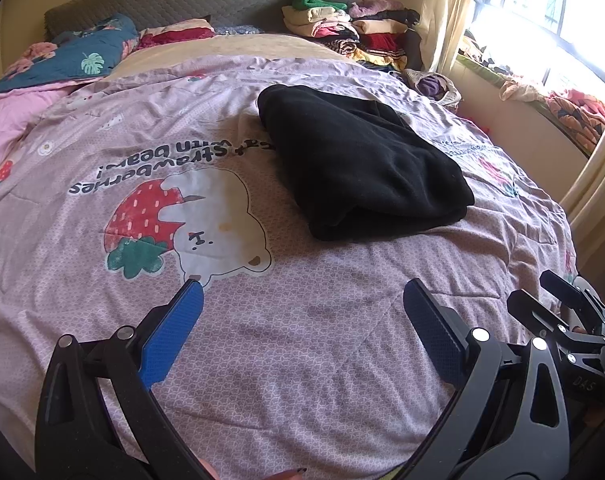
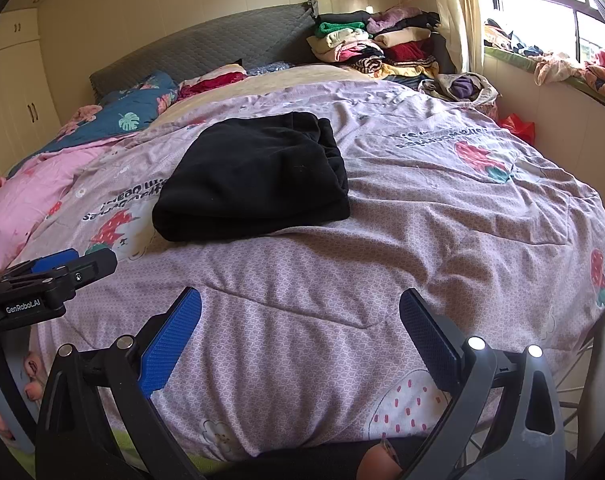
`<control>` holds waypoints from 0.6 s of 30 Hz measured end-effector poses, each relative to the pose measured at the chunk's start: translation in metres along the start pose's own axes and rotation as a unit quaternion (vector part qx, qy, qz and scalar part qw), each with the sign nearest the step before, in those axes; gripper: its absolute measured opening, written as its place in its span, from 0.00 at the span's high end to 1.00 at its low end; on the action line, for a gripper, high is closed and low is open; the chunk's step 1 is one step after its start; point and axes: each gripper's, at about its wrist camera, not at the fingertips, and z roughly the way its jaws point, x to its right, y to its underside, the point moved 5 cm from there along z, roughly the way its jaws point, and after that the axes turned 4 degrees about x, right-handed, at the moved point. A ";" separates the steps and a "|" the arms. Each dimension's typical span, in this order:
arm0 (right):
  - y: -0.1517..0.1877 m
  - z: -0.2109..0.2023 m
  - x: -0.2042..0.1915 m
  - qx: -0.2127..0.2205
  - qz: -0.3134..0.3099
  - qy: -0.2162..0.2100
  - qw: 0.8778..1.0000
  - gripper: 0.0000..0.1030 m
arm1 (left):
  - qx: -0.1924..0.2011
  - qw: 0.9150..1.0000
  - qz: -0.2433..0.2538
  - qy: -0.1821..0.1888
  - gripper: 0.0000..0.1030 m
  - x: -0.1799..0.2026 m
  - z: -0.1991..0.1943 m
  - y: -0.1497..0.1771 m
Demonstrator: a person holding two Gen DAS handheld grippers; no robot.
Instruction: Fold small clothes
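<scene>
A black garment (image 1: pixel 362 164) lies folded in a thick rectangle on the pink strawberry-print bedspread (image 1: pixel 262 320); it also shows in the right wrist view (image 2: pixel 254 180). My left gripper (image 1: pixel 302 308) is open and empty, held over the bedspread near the bed's foot, well short of the garment. My right gripper (image 2: pixel 300 312) is open and empty too, beside the left one. The right gripper shows at the right edge of the left wrist view (image 1: pixel 562 312), and the left gripper at the left edge of the right wrist view (image 2: pixel 62 272).
A pile of folded clothes (image 2: pixel 382 44) stands at the bed's far right corner by the grey headboard (image 2: pixel 206 44). A blue leaf-print quilt (image 2: pixel 130 116) and pink bedding (image 2: pixel 34 192) lie far left. A window ledge with clothes (image 2: pixel 562 64) runs along the right.
</scene>
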 end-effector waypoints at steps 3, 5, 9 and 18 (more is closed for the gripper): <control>0.000 0.000 0.000 0.000 0.000 0.001 1.000 0.04 | 0.000 1.000 0.000 0.000 0.09 0.001 0.000 0.000; 0.000 0.000 0.000 0.000 0.001 0.000 1.000 0.04 | 0.000 1.000 -0.001 -0.001 0.09 0.000 0.000 0.000; 0.000 0.000 0.000 0.000 0.000 0.000 1.000 0.04 | 0.000 1.000 0.000 -0.001 0.09 0.001 0.000 0.001; 0.000 0.000 0.000 -0.001 0.000 0.000 1.000 0.04 | 0.000 1.000 0.000 -0.001 0.09 0.001 0.000 0.001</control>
